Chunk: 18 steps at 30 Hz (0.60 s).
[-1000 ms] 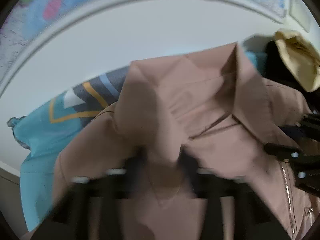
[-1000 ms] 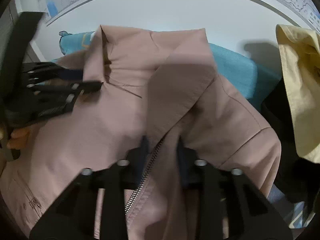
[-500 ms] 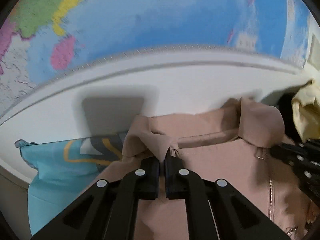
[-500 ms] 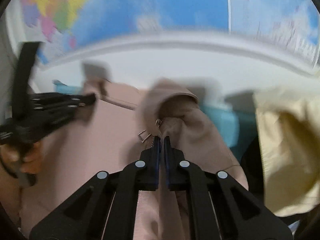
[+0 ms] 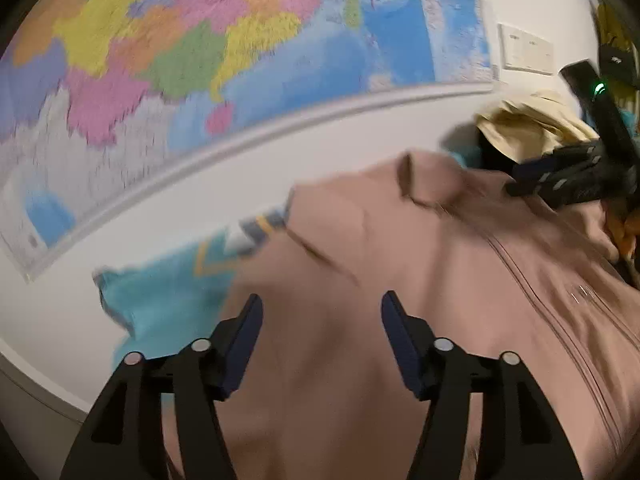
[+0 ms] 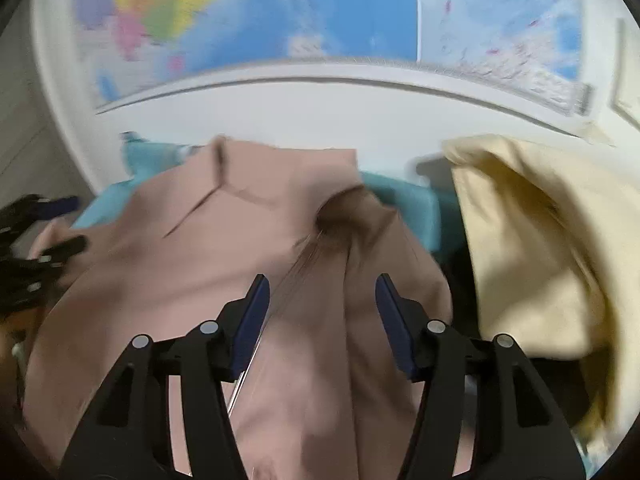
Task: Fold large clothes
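Note:
A large dusty-pink zip jacket (image 5: 400,280) lies spread on the white table, its collar at the far end; it fills the middle of the right wrist view (image 6: 248,248) too. My left gripper (image 5: 322,320) is open and empty over the jacket's left shoulder area. My right gripper (image 6: 322,300) is open and empty over the zipper (image 6: 288,276) on the jacket's right side. The right gripper also shows at the right edge of the left wrist view (image 5: 568,180). The left gripper shows at the left edge of the right wrist view (image 6: 40,236).
A turquoise garment (image 5: 160,300) lies under the jacket, also showing in the right wrist view (image 6: 408,204). A pale yellow garment (image 6: 528,240) is heaped over something black at the right. A coloured map (image 5: 200,60) hangs on the wall behind the table (image 5: 200,200).
Both grippers were shut on the jacket near the collar half a second ago, holding it lifted. Now both are open and the jacket has dropped flat on the table.

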{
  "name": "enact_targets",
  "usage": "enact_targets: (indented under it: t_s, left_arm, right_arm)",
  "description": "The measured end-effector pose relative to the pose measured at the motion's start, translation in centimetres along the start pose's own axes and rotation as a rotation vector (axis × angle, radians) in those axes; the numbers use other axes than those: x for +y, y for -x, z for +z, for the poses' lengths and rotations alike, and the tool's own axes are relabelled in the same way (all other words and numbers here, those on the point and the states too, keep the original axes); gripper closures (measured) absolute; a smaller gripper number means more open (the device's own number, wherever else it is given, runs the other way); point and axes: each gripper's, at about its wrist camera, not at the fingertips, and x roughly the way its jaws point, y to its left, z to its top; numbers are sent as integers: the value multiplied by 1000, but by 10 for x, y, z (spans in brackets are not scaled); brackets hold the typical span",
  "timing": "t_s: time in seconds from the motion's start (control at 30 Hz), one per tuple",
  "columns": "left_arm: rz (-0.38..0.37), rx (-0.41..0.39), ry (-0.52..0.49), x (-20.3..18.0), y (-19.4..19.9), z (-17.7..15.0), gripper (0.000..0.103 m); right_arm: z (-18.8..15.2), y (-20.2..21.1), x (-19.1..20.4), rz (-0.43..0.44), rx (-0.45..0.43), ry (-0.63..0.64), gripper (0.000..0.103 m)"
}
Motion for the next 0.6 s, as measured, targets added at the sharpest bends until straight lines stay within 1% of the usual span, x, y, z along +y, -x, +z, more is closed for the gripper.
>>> enact_targets:
  t_s: [0.03, 0.07, 0.1, 0.13, 0.17, 0.2, 0.23, 0.27, 0.3, 0.37, 0.4, 0.43, 0.47, 0.5, 0.53, 0.57, 0.6]
  left_arm:
    - [-33, 22, 13, -2, 1, -11, 43]
    - [-57, 38, 13, -4, 2, -22, 43]
    - [-63, 54, 9, -10, 2, -28, 43]
    - [-56, 92, 0, -10, -5, -41, 43]
    - [-46, 136, -10, -13, -14, -52, 43]
    - [-37, 161, -19, -13, -18, -57, 43]
    - [-4, 194, -36, -16, -25, -66, 43]
    - [19, 208, -48, -18, -28, -72, 43]
    - [19, 206, -45, -17, -26, -75, 43]
    - [-3, 196, -23, -8, -17, -78, 43]
    - [-6, 182, -14, -5, -12, -76, 43]
    - [-8, 159, -3, -2, -5, -71, 43]
    - [-13, 142, 8, -1, 1, -66, 43]
    - [-18, 134, 13, 0, 3, -61, 43]
    - [-36, 118, 23, 0, 7, -54, 43]
    - [-55, 106, 28, -2, 9, -49, 43]
    - [-84, 91, 28, -8, 12, -43, 43]
  right_arm:
    - [-11, 11, -2, 18, 4, -3, 49]
    - [-25, 19, -4, 33, 28, -10, 49]
    - [-38, 20, -5, 41, 70, -16, 49]
    - [-38, 16, 0, 31, 97, -21, 49]
    - [-57, 15, -3, 5, 128, -27, 49]
    - [-67, 18, -6, -1, 140, -29, 49]
    - [-79, 31, -10, -7, 135, -39, 49]
    - [-90, 46, -21, -15, 105, -74, 49]
    - [-99, 63, -29, -15, 68, -110, 49]
    - [-115, 101, -51, -38, -26, -195, 42]
    - [-124, 117, -62, -82, -66, -238, 30]
    - [-129, 125, -70, -115, -78, -263, 21]
    - [-142, 131, -79, -145, -67, -304, 21]
    - [-152, 131, -85, -142, -41, -334, 21]
    - [-163, 130, -94, -139, -9, -360, 22]
    - [-176, 126, -99, -154, 29, -384, 21]
    - [-187, 126, -102, -156, 60, -387, 22]
